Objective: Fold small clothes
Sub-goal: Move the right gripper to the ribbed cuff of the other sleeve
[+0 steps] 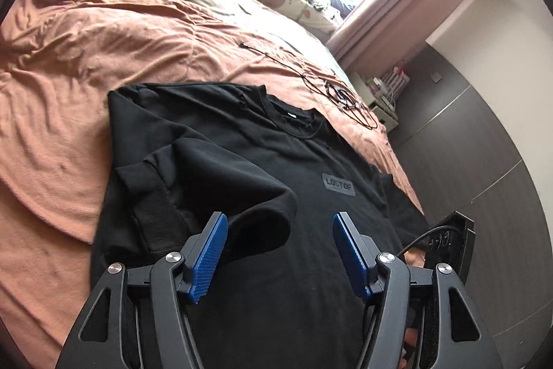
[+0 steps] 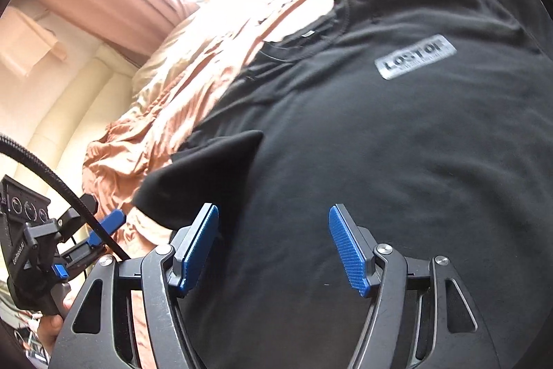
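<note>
Black sweatshirt (image 1: 276, 168), sleeve folded inward

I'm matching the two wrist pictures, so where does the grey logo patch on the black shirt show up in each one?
Left wrist: grey patch sits centre-right, beyond the open left gripper.
Right wrist: grey patch sits upper right, tilted, blurred.
Shared landmark: the shirt's neck label.

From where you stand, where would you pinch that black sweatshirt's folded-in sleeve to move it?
I'd likely grip the ribbed cuff of the sleeve lying across the black sweatshirt. It is the thick band at the sleeve's end, lying flat on the body. Coming in from the bedspread side with the open left gripper seems best, since the cuff lies close to that edge.
</note>
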